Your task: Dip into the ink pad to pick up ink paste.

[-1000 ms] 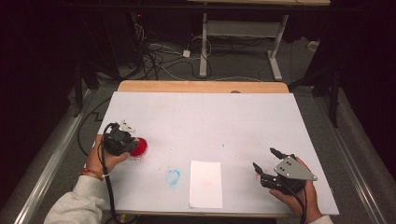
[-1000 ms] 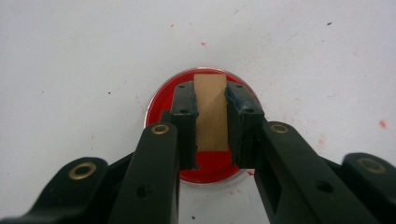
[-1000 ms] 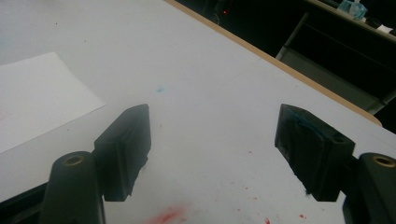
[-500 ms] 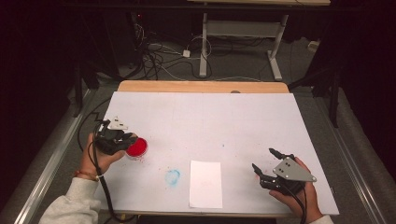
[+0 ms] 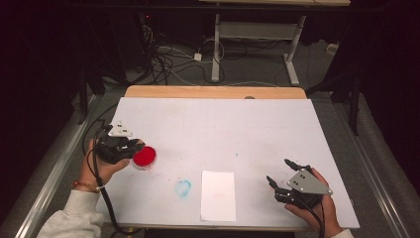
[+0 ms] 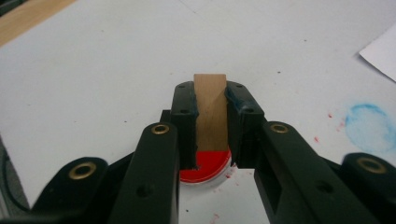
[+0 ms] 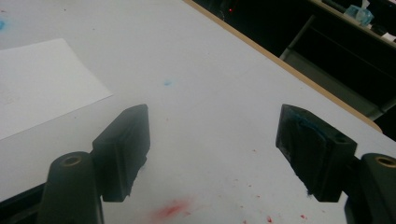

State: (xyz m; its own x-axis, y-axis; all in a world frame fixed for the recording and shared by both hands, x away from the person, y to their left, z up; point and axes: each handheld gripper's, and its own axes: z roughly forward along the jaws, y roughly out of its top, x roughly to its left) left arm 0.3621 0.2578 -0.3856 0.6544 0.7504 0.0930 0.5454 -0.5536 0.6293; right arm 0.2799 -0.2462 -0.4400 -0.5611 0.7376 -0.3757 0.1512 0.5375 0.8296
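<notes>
In the high view, the left gripper (image 5: 132,148) sits at the left side of the white sheet (image 5: 223,124) that covers the table, its tips just over the near-left rim of a dish (image 5: 144,156) of red paint. A paper (image 5: 218,195) lies to the right of the dish, near the front edge, and a blue smudge (image 5: 183,188) marks the sheet between dish and paper. The right gripper (image 5: 280,173) rests far right of the dish, beyond the paper, its jaws spread wide with nothing between them.

In the left gripper view, the jaws clamp a wooden block (image 6: 211,109) upright between the pads, directly above the dish (image 6: 205,168), whose red fill shows under it. The blue smudge (image 6: 371,127) lies to the right.

In the right gripper view, the right gripper (image 7: 212,149) stands wide open over the bare sheet (image 7: 201,70), red specks (image 7: 170,210) below it, the paper (image 7: 42,88) to its left.
</notes>
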